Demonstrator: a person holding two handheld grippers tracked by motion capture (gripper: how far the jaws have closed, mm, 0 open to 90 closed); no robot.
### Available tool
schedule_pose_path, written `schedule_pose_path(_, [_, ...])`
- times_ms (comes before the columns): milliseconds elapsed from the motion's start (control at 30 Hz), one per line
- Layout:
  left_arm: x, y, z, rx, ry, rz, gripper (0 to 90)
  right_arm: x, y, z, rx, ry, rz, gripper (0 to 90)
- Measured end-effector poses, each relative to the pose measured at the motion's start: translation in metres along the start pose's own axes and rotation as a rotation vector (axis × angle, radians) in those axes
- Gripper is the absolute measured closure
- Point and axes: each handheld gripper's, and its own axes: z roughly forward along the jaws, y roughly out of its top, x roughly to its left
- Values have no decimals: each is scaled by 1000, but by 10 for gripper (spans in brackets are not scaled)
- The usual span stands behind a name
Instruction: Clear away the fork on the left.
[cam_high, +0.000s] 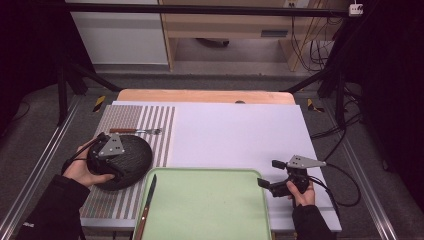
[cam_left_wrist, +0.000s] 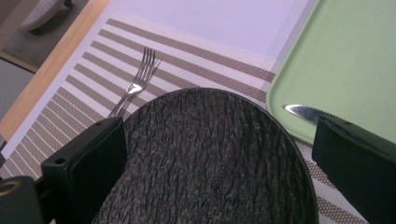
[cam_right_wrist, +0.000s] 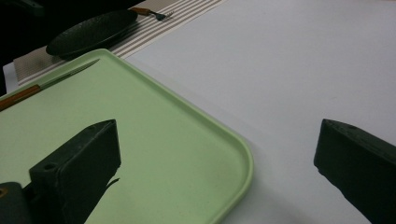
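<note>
Left gripper (cam_left_wrist: 215, 158) hovered, jaws wide, over black plate (cam_left_wrist: 210, 154) on striped placemat (cam_left_wrist: 187, 51), likely positioning it; right gripper (cam_right_wrist: 219, 158) idled open beside green tray (cam_right_wrist: 177, 154).

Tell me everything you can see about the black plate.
The black plate is round, shallow and dark, with a rough, ridged, matte surface. It lies flat and bare on the striped placemat, near the green tray and short of the fork. The left gripper hangs over it, jaws wide apart.
</note>
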Motion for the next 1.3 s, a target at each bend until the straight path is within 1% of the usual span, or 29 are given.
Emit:
schedule_pose_path(133, [6,-1,2,22,19,15,27,0,0,-1,1,-1,0,10])
schedule_pose_path(233, [11,-1,4,44,32,34,27,0,0,-1,-1,-1,1,10])
schedule_pose_path(267, [12,-1,5,46,34,31,27,0,0,-1,-1,-1,1,9])
schedule_pose_path(467, [21,-1,10,91,49,54,28,0,0,-1,0,-2,-1,10])
schedule_pose_path(633, [27,0,14,113,69,79,28,0,0,0,1,0,0,10])
schedule_pose_path(800, [34,3,15,116,90,107,30,0,0,-1,1,-2,-1,10])
schedule_pose_path(900, [38,4,15,112,106,116,39,0,0,-1,1,-2,0,10])
schedule_pose_path(933, [40,4,15,122,114,125,41,0,0,-1,0,-2,-1,10])
schedule_pose_path(1167, [51,3,17,144,166,166,57,0,0,-1,1,-2,1,10])
schedule_pose_path(1233, [55,2,19,146,172,178,65,0,0,-1,1,-2,0,10])
schedule_pose_path(1300, [57,2,20,153,168,186,69,0,0,-1,1,-2,2,10])
